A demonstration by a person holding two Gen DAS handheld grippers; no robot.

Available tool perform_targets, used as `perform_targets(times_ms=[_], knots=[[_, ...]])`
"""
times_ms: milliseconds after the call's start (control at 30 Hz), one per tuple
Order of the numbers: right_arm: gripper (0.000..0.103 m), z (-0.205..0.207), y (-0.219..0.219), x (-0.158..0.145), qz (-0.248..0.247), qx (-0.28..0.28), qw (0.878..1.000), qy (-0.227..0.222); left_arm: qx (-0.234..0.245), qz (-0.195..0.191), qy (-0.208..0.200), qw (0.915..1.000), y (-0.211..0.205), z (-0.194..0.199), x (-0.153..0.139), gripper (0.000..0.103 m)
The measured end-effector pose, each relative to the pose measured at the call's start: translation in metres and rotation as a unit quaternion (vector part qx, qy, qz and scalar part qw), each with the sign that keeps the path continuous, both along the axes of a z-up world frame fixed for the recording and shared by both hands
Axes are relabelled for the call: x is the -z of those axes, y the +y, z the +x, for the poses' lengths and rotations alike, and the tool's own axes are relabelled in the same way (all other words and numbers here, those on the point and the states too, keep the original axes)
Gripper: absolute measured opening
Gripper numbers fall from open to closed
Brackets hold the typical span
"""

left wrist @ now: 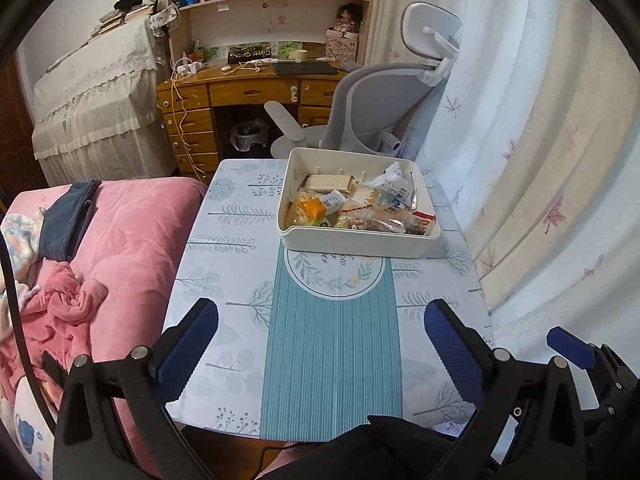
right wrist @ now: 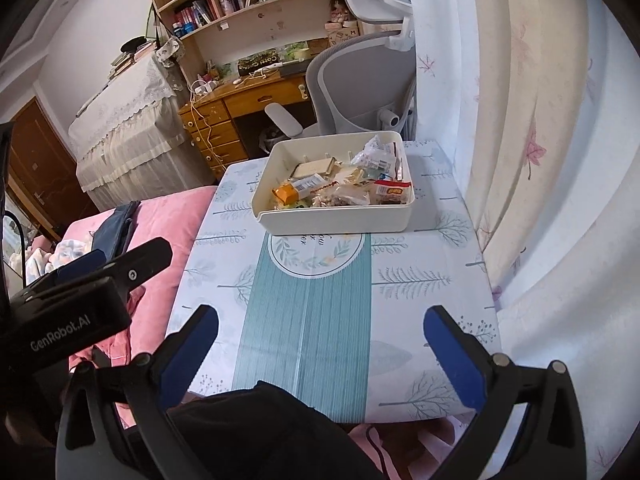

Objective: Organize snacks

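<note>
The packaged snacks [left wrist: 360, 208] all lie heaped inside the cream rectangular plastic bin [left wrist: 360, 240] at the far end of the tree-print-clothed bench [left wrist: 224, 264]; none lies loose outside. That fits either gathered or awaiting sorting. Left hand-held gripper [left wrist: 320, 336] and right hand-held gripper [right wrist: 320, 340] both hover spread, holding nothing.

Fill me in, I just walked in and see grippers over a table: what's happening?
A person holds a two-finger gripper in each hand above the table. The left gripper and right gripper both hang with jaws wide open, holding nothing. At the table's far end, a white bin holds a jumble of snack packets. Neither gripper touches them.
</note>
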State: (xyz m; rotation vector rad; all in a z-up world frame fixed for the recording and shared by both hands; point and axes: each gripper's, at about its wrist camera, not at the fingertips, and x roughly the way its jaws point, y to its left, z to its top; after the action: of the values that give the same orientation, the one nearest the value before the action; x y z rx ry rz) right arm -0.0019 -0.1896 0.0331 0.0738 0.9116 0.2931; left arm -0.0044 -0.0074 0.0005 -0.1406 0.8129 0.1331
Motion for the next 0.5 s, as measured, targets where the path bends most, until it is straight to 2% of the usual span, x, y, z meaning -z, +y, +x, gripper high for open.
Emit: perform_targets(times_ms=[500], knots=[[0.103,0.0014,0.0003,0.0105,-0.009,-0.001,0.999,0.033,0.002,-0.003,0.017,0.9998,-0.0065,0.0010,0.0084,0.102]])
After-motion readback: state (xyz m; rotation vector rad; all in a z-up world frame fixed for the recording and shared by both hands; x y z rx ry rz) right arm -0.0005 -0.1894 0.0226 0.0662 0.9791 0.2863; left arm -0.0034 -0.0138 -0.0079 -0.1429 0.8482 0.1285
